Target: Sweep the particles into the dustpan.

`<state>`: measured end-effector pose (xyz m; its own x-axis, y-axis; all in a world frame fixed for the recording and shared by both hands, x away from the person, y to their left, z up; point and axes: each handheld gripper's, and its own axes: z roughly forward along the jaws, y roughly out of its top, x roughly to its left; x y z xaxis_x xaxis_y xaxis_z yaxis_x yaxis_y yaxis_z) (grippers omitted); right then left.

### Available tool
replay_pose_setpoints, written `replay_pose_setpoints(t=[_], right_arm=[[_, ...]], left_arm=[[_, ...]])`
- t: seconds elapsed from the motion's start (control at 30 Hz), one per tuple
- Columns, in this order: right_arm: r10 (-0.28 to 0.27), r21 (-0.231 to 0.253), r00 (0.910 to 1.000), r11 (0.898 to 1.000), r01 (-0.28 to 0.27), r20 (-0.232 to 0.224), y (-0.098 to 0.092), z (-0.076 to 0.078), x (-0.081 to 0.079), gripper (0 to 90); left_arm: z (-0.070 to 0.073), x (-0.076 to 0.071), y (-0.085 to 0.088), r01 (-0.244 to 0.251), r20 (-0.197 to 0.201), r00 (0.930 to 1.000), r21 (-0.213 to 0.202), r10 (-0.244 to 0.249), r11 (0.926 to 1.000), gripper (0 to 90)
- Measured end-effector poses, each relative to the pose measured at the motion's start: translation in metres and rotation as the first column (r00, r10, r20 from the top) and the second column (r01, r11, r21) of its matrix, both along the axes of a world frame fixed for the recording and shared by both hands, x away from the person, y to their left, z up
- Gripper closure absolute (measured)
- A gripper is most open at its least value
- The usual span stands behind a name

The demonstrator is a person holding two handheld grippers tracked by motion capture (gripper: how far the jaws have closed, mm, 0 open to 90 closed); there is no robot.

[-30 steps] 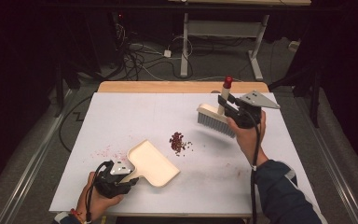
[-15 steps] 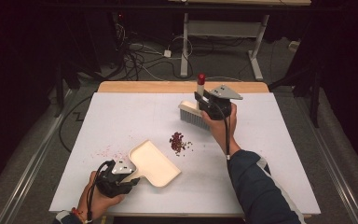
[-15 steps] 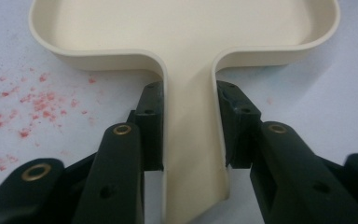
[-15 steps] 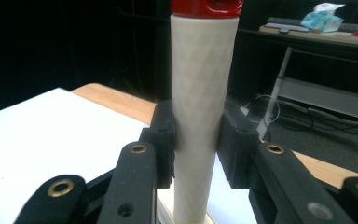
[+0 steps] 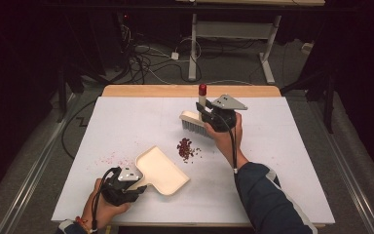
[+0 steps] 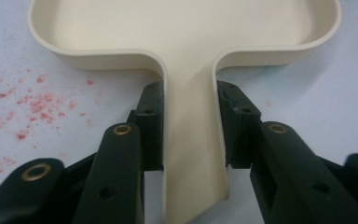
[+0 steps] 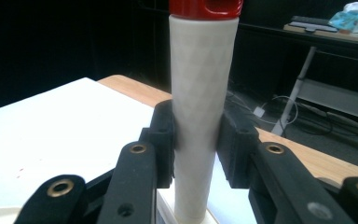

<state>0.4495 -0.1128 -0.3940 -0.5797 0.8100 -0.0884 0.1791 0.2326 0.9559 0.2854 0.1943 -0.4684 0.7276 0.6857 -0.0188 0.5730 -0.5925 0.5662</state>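
A cream dustpan [image 5: 161, 170] lies flat on the white table [image 5: 126, 122], its mouth toward a small pile of dark red crumbs [image 5: 185, 147]. My left gripper [image 5: 135, 187] is shut on the dustpan's handle [image 6: 191, 140] at the near left, pads on both sides. My right gripper [image 5: 205, 113] is shut on the white handle [image 7: 198, 116] of a brush [image 5: 193, 122], which has a red cap [image 7: 205, 7] on its end. The brush's grey bristles hang just beyond the crumbs, handle upright.
Faint red smears [image 5: 109, 159] stain the table left of the dustpan, also seen as red specks [image 6: 28, 100]. A wooden strip [image 5: 190, 90] edges the far side. Cables and a desk frame [image 5: 195, 44] stand on the dark floor beyond.
My right gripper has carried the brush leftward and slightly down, from the far right toward the spot just beyond the crumbs. The left gripper and dustpan have stayed put.
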Motion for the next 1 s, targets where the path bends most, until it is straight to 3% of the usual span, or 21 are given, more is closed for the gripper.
replay_pose_setpoints(t=[0.23, 0.33, 0.53, 0.63, 1.0], right_arm=[[0.077, -0.016, 0.9968, 0.997, -0.078, -0.019, 0.001, 0.0, -0.012, 70.2], [0.112, -0.002, 0.9932, 0.994, -0.112, -0.032, -0.001, 0.002, -0.018, 70.3], [0.151, -0.021, 0.988, 0.988, -0.151, -0.034, -0.003, 0.002, -0.031, 70.3], [0.19, -0.014, 0.9808, 0.982, -0.191, -0.045, -0.004, 0.002, -0.039, 70.2], [0.214, -0.027, 0.9747, 0.976, -0.216, -0.064, 0.002, 0.002, -0.065, 70.1]], left_arm=[[0.0, 0.002, -0.002, -0.004, -0.002, 1.0, -0.002, 0.004, 1.0, 64.0], [0.001, 0.005, -0.004, -0.003, -0.003, 1.0, -0.003, 0.003, 1.0, 64.0], [0.0, 0.011, -0.01, -0.005, -0.007, 1.0, 0.007, 0.005, 1.0, 64.0], [0.0, 0.013, -0.012, -0.004, -0.011, 0.9999, 0.007, 0.004, 1.0, 64.0], [-0.001, 0.021, -0.027, -0.02, -0.025, 0.9995, 0.029, 0.02, 0.9994, 64.0]])
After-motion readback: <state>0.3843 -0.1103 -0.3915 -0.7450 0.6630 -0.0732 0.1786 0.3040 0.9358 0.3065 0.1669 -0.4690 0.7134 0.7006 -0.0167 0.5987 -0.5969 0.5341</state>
